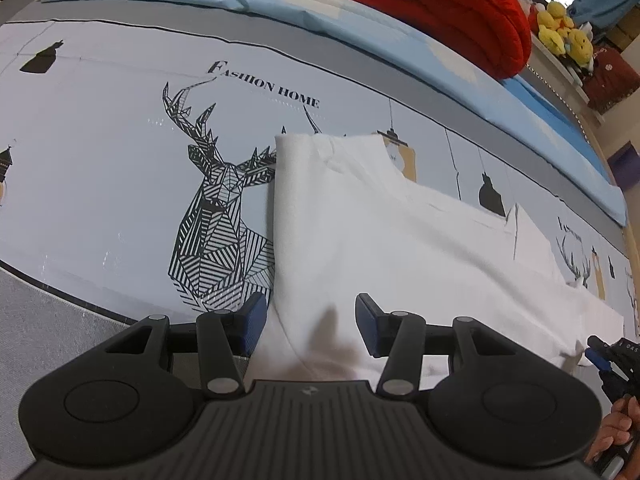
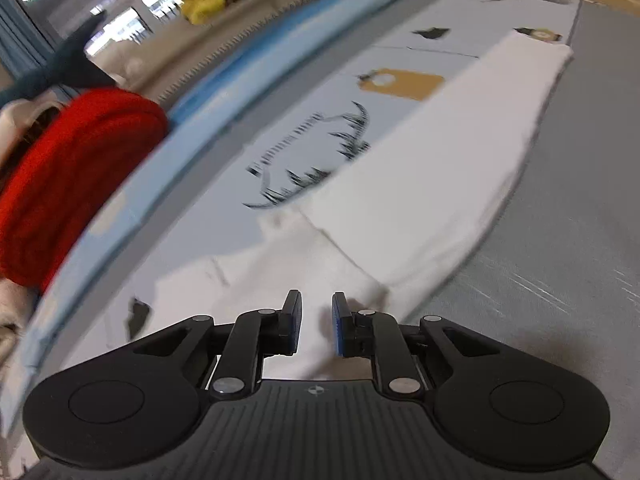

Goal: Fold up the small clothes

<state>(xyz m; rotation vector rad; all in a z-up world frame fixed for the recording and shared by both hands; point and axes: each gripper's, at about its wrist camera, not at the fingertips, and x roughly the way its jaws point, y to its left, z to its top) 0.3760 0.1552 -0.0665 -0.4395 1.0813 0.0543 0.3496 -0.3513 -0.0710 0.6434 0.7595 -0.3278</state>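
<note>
One white garment [image 1: 392, 240], soft matte knit, lies as a long folded strip across a smooth printed mat [image 1: 120, 140] with a line-art deer [image 1: 224, 216] on it. The left gripper [image 1: 310, 326] has its two blue ribbed pads spread wide over the cloth's near end, gripping nothing. The right gripper [image 2: 316, 326] has a narrow gap between its pads, cloth underneath; the blur makes it hard to tell if it's pinching any. One chunky red quilted bundle [image 1: 432, 4] and a bunch of yellow plush toys [image 1: 564, 34] sit way back.
</note>
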